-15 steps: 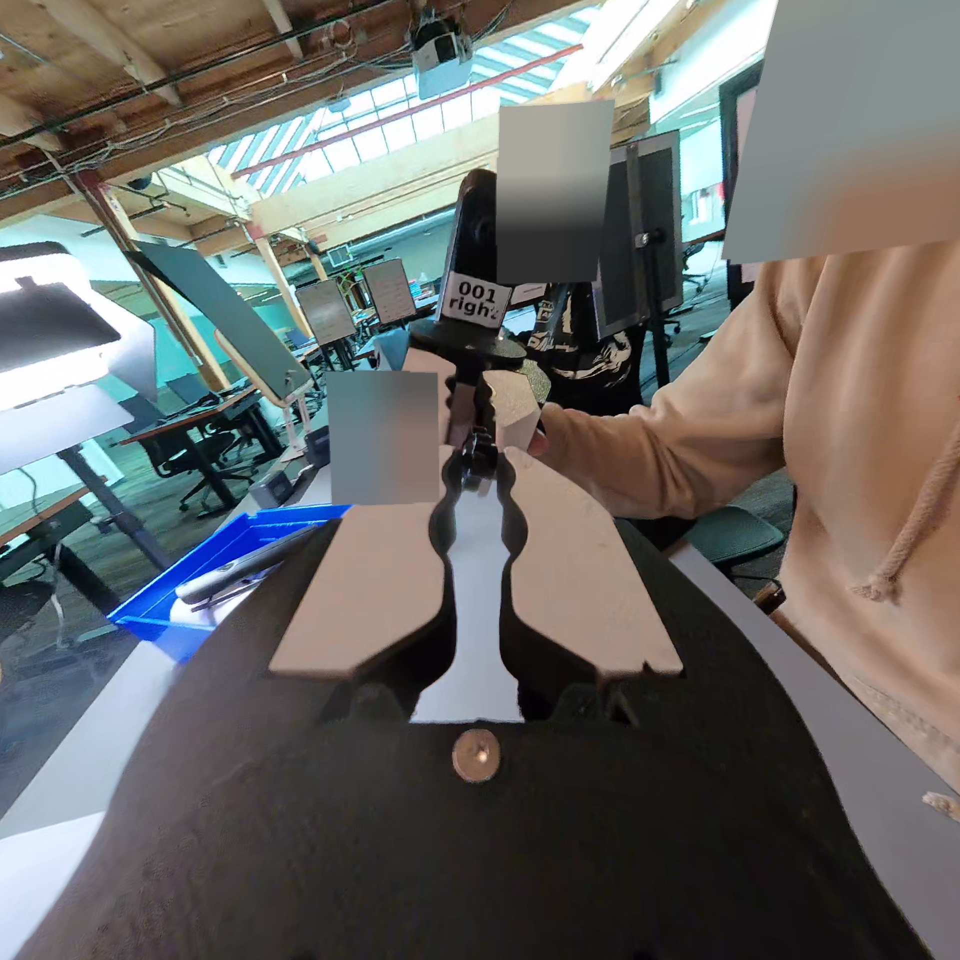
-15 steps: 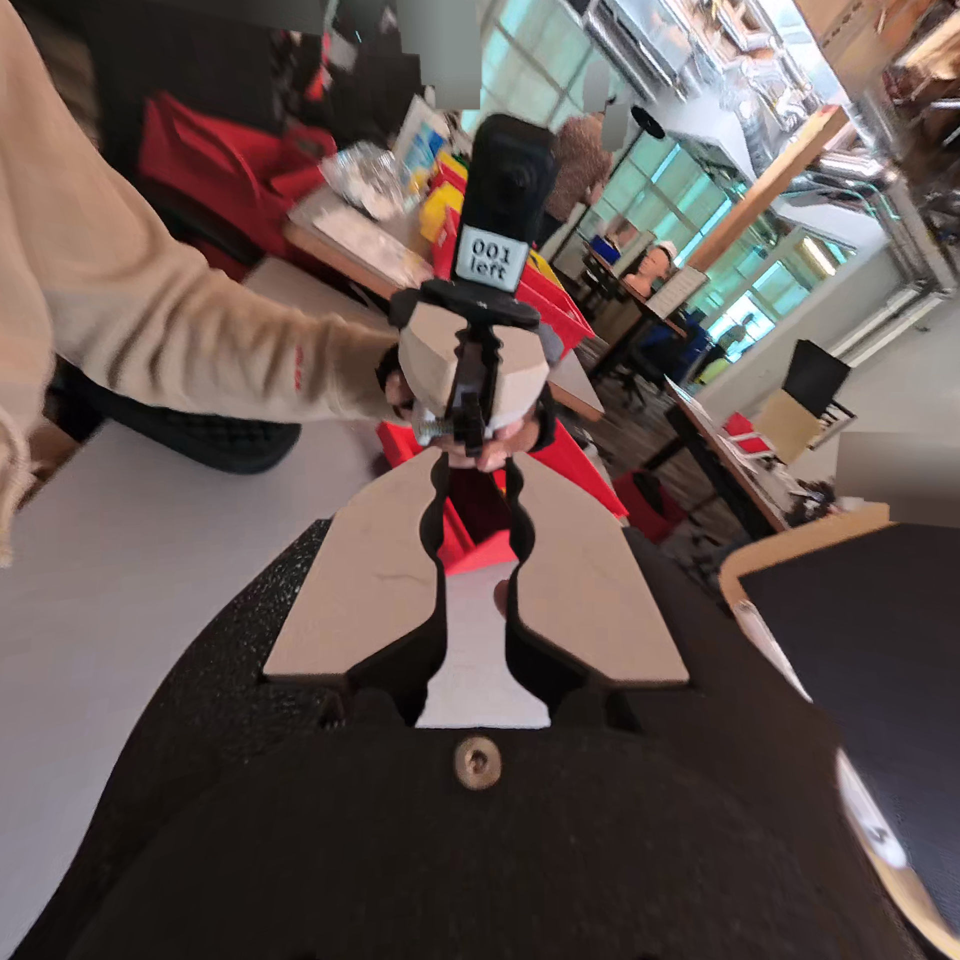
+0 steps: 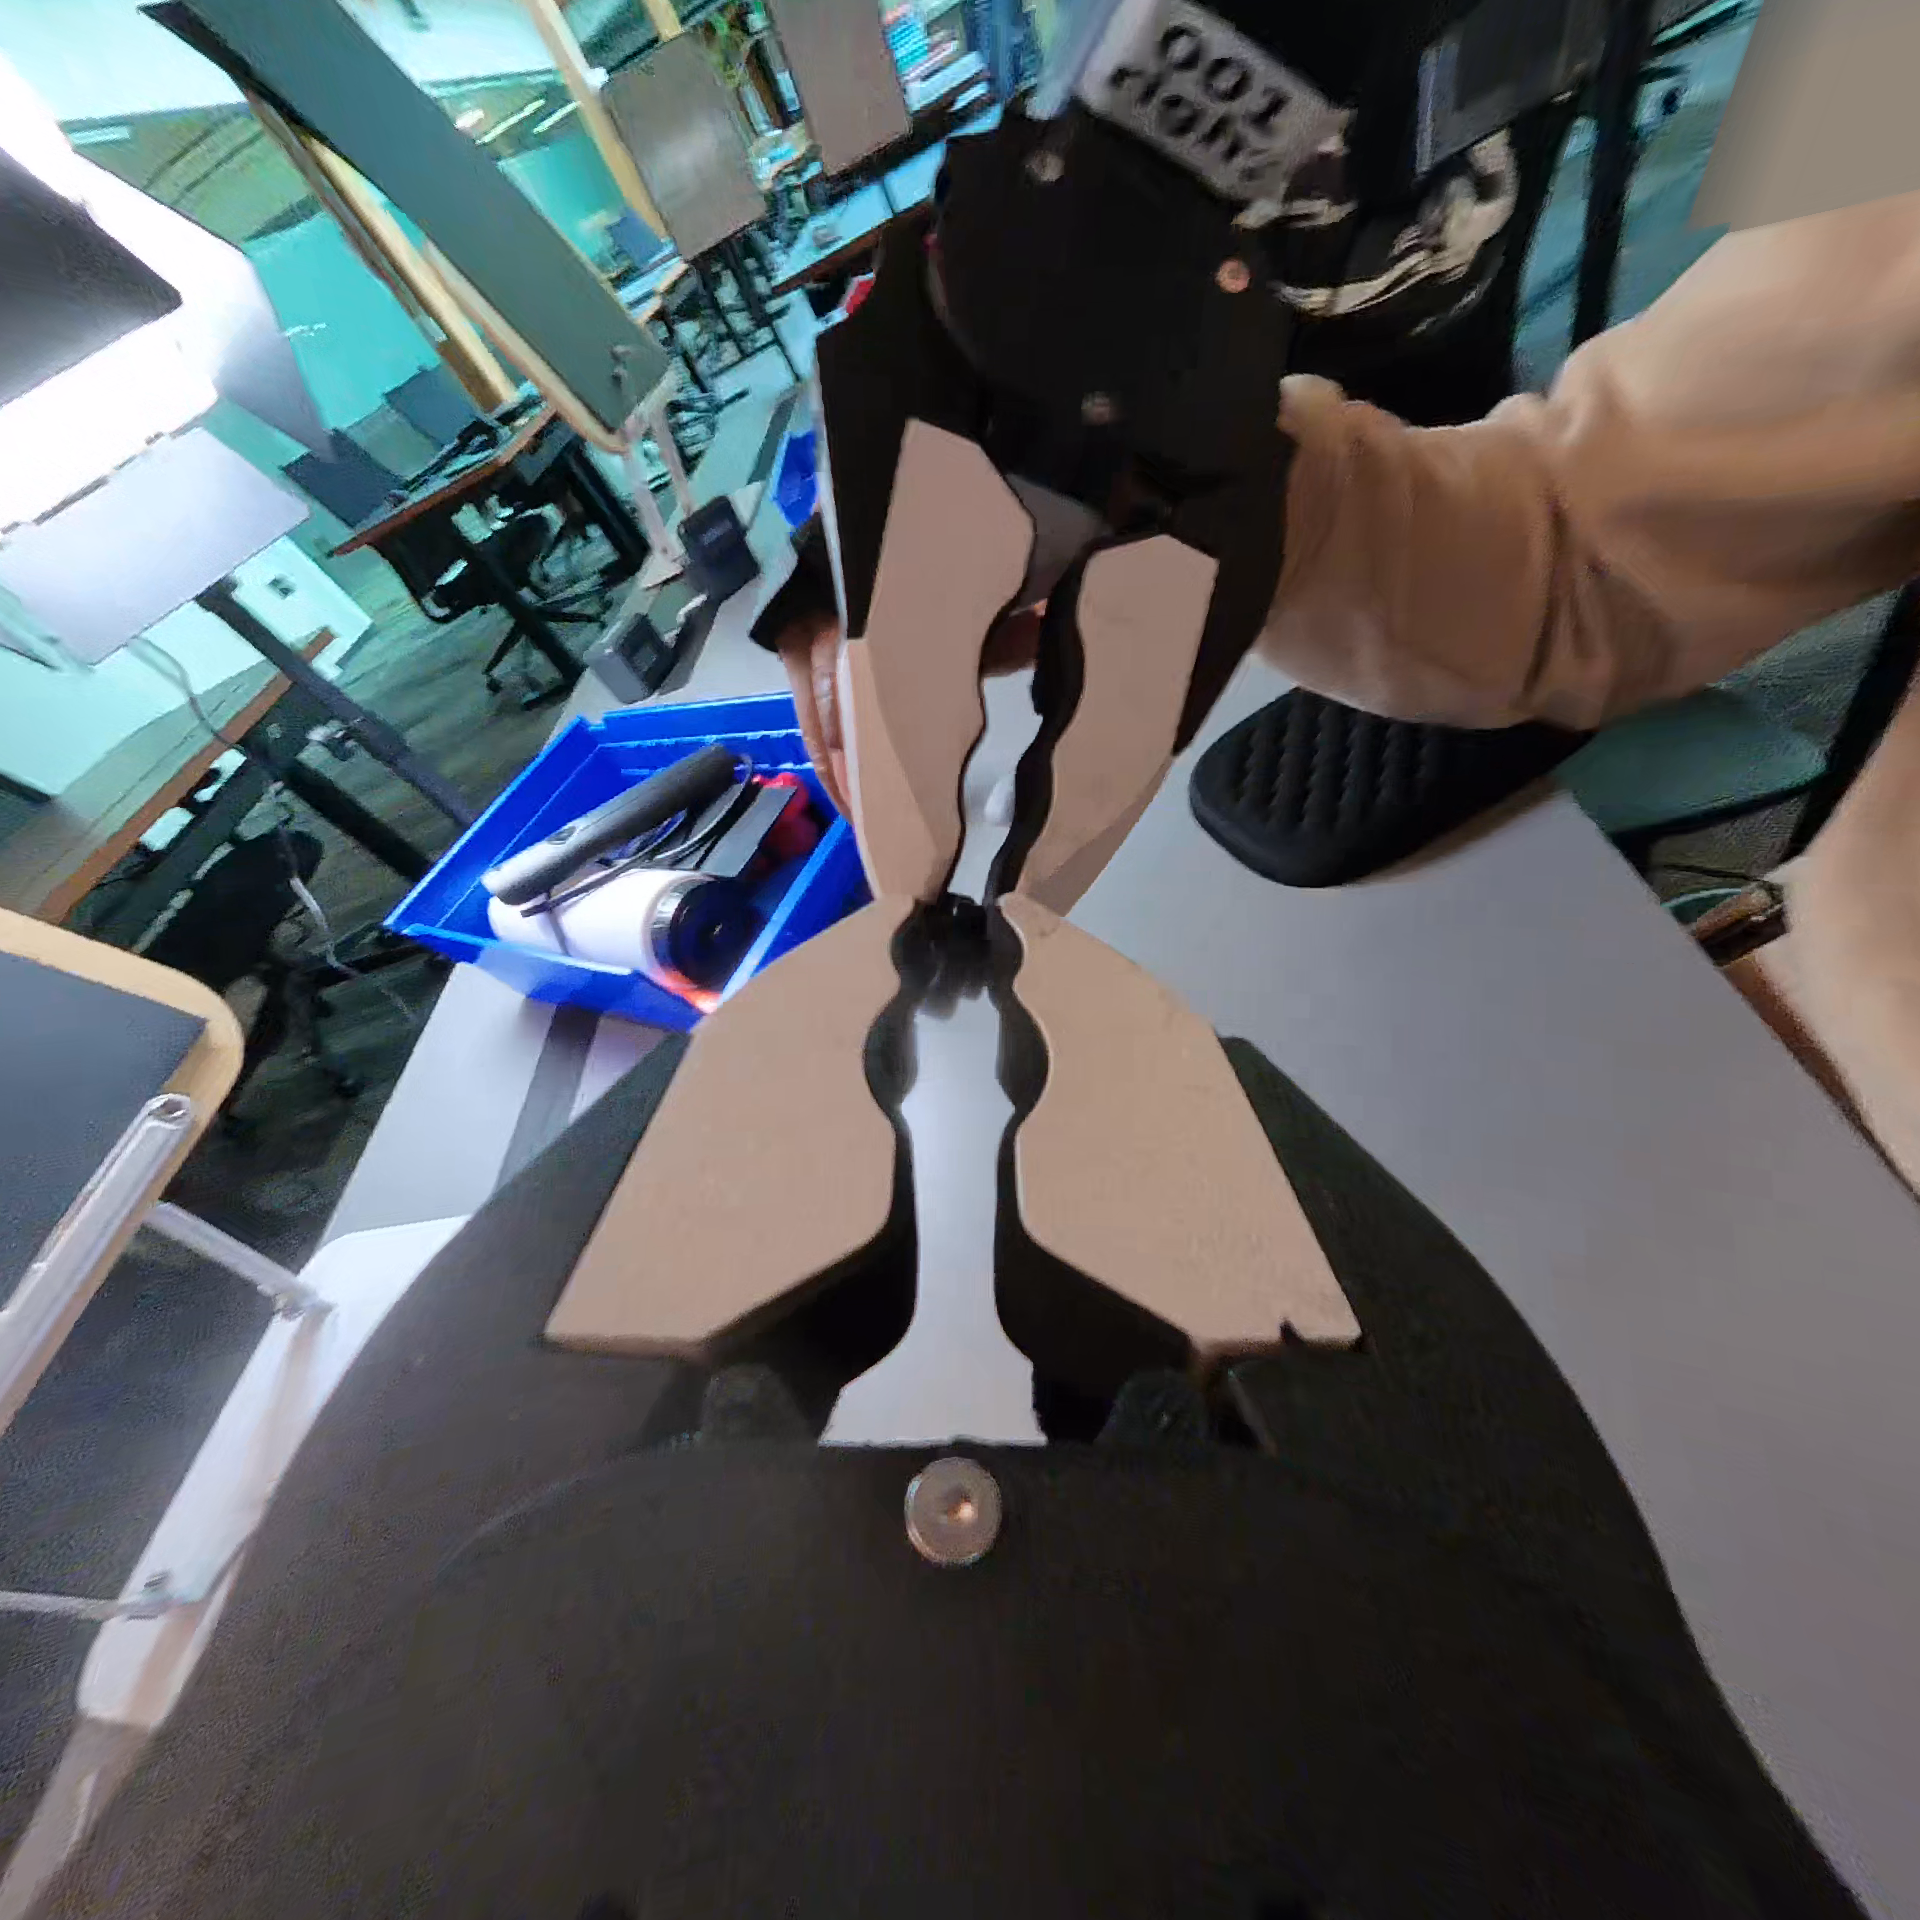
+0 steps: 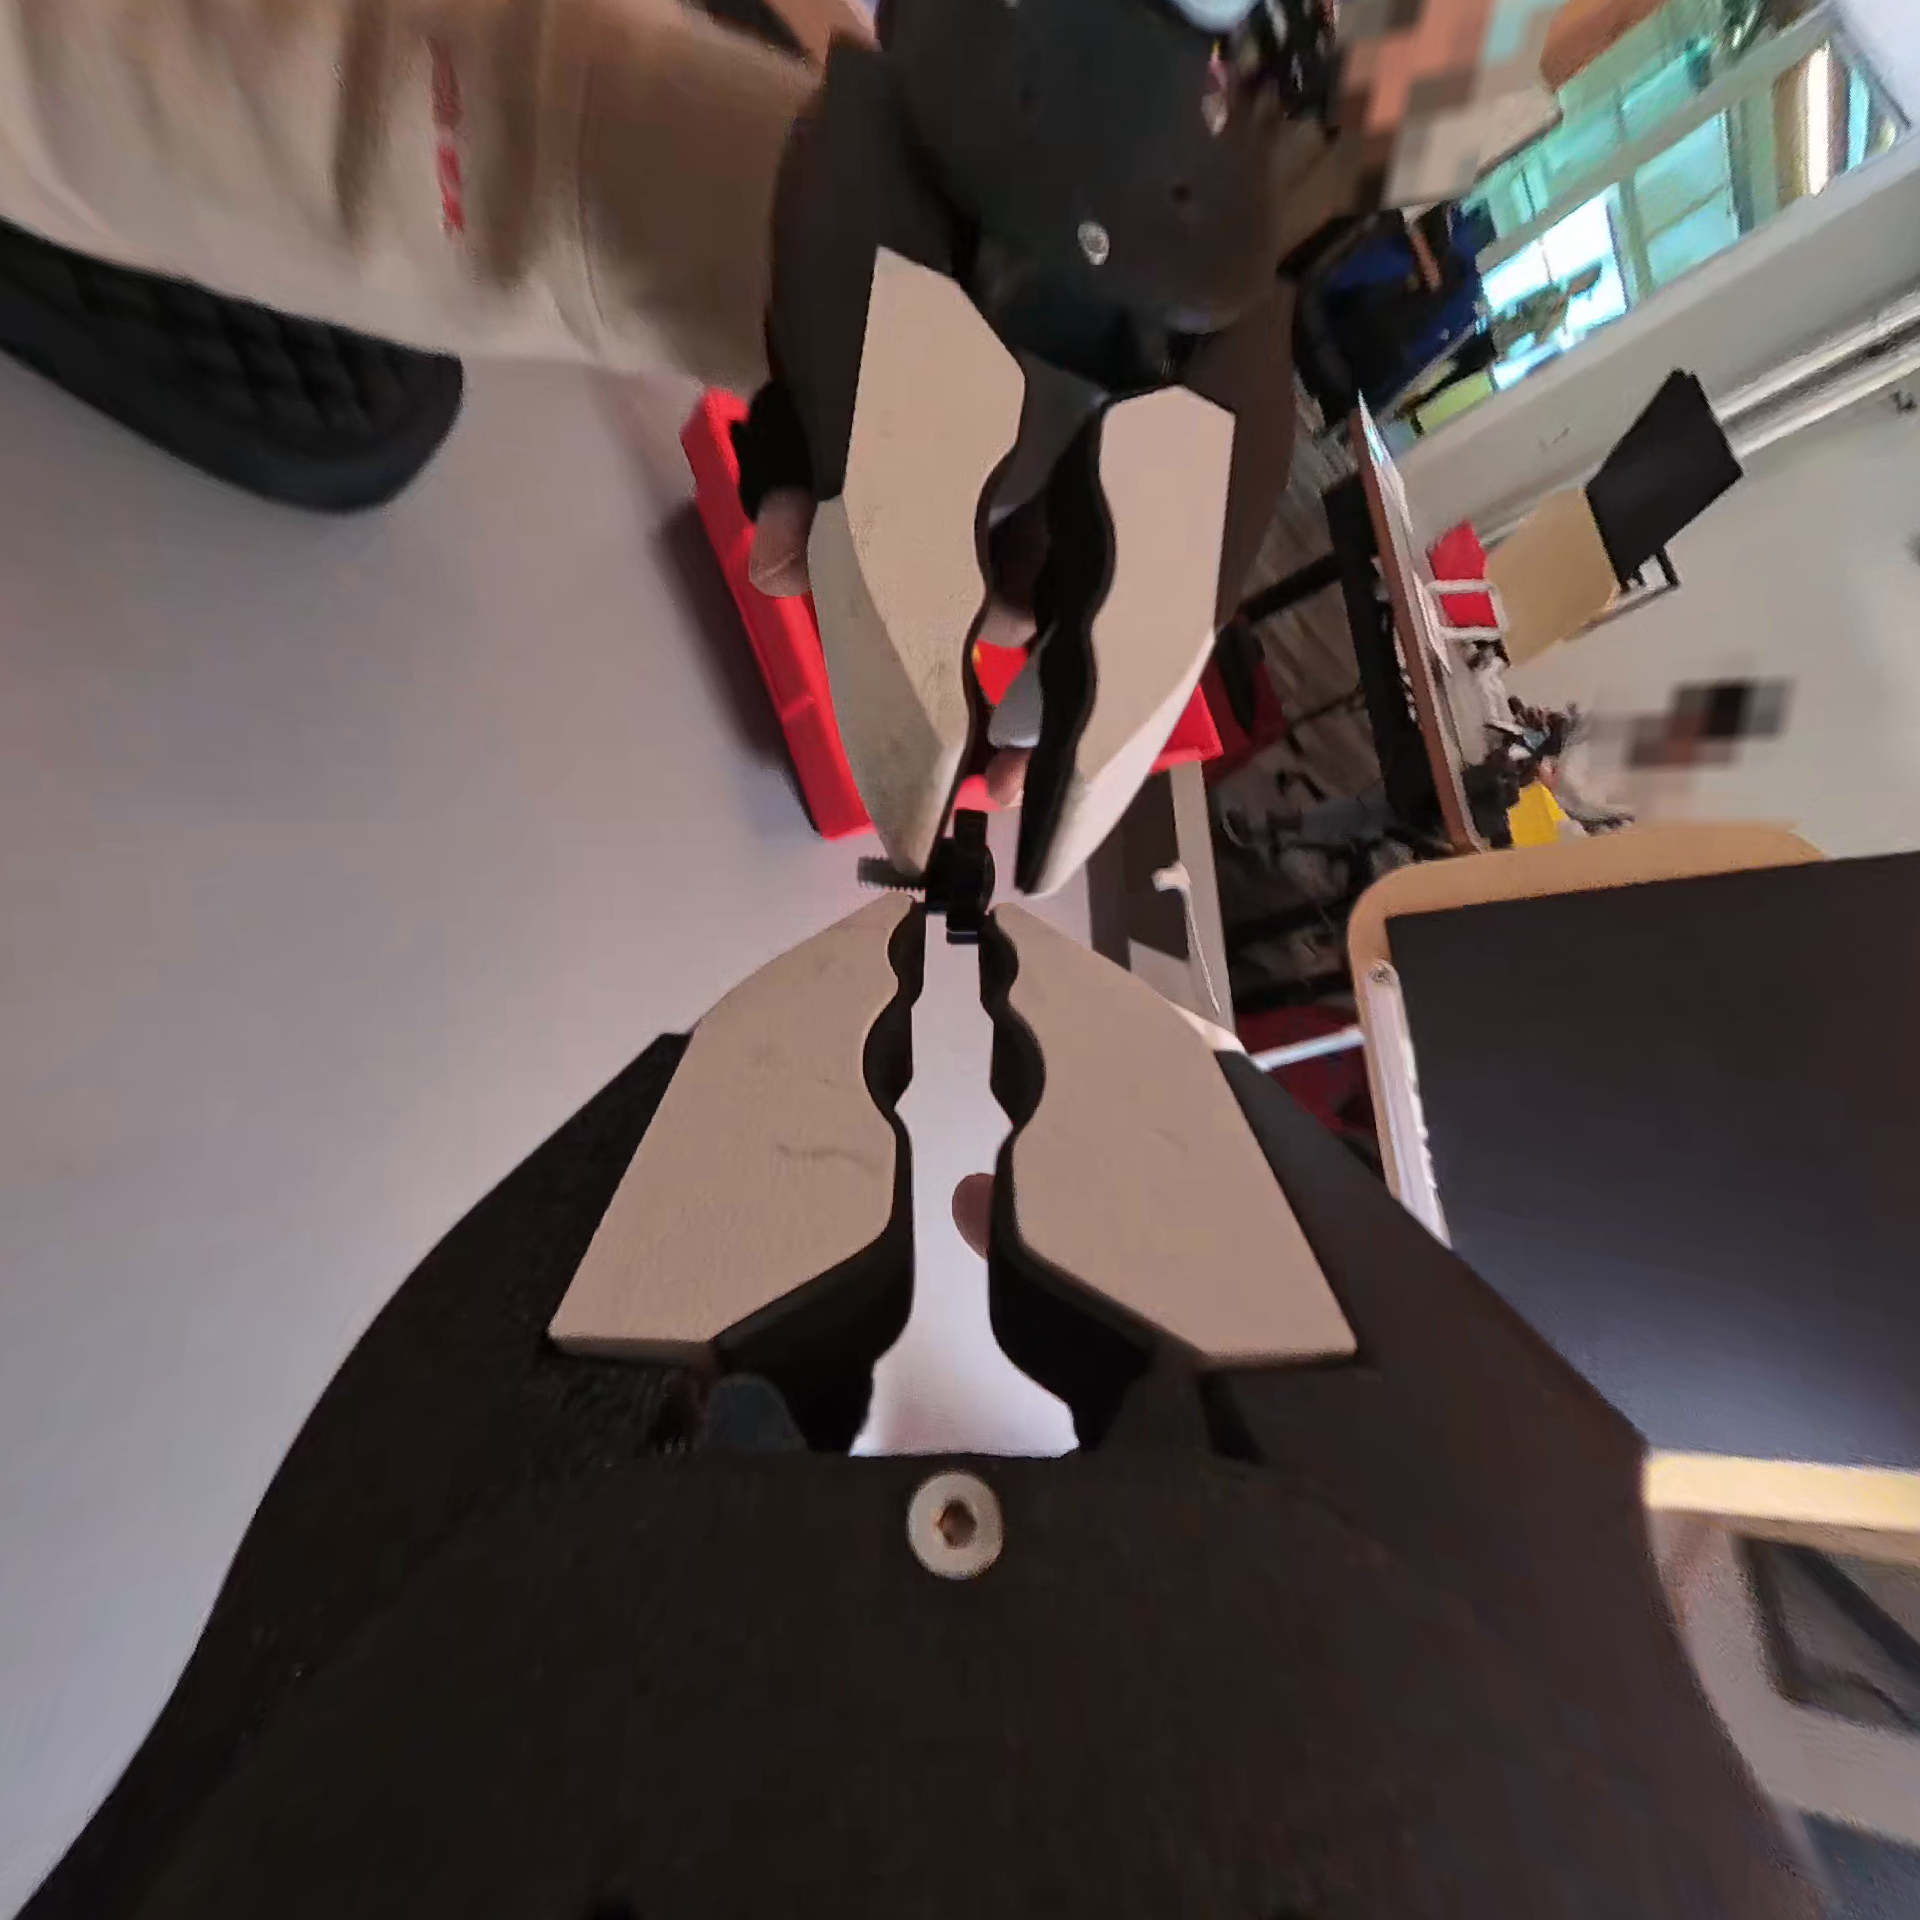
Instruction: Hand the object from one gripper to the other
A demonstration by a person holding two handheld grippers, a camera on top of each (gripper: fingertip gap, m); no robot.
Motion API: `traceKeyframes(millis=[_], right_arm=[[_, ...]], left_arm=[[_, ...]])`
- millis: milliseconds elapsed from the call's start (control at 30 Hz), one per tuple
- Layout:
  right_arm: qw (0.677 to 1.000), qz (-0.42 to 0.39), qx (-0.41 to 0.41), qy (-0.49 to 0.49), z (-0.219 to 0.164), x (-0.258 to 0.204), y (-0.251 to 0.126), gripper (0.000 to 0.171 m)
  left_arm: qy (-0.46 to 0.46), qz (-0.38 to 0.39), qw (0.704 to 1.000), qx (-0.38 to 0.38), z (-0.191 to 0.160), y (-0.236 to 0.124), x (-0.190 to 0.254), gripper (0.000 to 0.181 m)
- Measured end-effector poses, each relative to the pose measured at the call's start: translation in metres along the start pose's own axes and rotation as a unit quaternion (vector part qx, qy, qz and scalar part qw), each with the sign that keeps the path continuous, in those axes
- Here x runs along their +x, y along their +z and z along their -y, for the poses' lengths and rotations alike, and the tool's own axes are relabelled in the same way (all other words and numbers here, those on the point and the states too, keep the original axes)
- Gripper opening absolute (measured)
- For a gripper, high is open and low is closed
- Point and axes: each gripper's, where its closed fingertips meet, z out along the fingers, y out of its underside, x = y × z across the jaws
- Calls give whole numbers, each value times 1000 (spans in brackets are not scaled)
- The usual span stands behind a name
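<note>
A small black knob with a threaded screw (image 4: 961, 888) hangs between the two grippers, which meet tip to tip above the grey table (image 4: 312, 831). My right gripper (image 4: 954, 916) is closed on its lower end. My left gripper (image 4: 982, 873) comes from above at the same spot, the screw poking out past one finger. In the left wrist view the knob (image 3: 951, 935) fills the gap between my left gripper's tips (image 3: 951, 920), and my right gripper (image 3: 975, 885) reaches down to it from above. Most of the knob is hidden by the tips.
A blue bin (image 3: 540, 966) with tools sits on the table's far left edge. A red bin (image 4: 774, 665) sits behind the left gripper. A black chair seat (image 3: 1351, 800) and a person's beige sleeve (image 3: 1610, 499) are close by. A dark board with a wooden rim (image 4: 1662, 1143) stands to the right.
Both grippers have tipped down toward the table and come closer. My right gripper's jaws have narrowed onto the knob, which the left gripper alone held before.
</note>
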Motion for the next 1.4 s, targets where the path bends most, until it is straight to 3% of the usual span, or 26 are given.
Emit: traceKeyframes(millis=[67, 267, 433, 533, 667, 767, 833, 900, 1000, 1133, 1267, 1333, 1400], right_arm=[[1000, -14, -15, -14, -3, 3, 0, 10], [979, -8, 182, 88, 34, 19, -21, 19], [968, 18, 231, 97, 47, 12, -19, 12], [978, 19, 186, 87, 35, 13, -20, 10], [999, -17, 27, 16, -2, 11, -8, 10], [999, -19, -22, -16, -7, 5, 2, 10], [998, -32, -43, -33, -11, 7, 2, 10], [999, -37, -6, -15, -3, 12, -3, 10], [990, -41, 120, 54, 20, 25, -19, 10], [970, -4, 207, 123, 29, 26, -20, 28], [958, 6, 238, 162, 39, 29, -19, 31], [953, -58, 230, 190, 35, 50, -18, 31], [947, -133, 227, 183, 33, 66, -21, 20]], left_arm=[[6, 9, 1000, 8, 3, 1, -2, 9], [-31, -24, 980, 195, 46, -22, 0, 6], [-59, -61, 967, 241, 51, -22, 5, 6], [-56, -47, 980, 186, 41, -19, 2, 8], [-48, -20, 996, 75, 17, -6, -2, 22], [-29, 10, 1000, -8, -5, 5, -6, 17], [-21, 23, 999, -18, -7, 6, -9, 15], [-14, 29, 999, 13, 5, 2, -11, 14], [-22, 28, 993, 113, 32, -12, -12, 14], [-71, 12, 973, 220, 51, -18, -15, 14], [-102, 94, 952, 272, 53, -26, -41, 14], [-114, 169, 942, 267, 48, -31, -60, 14], [-128, 233, 931, 251, 41, -34, -74, 14]])
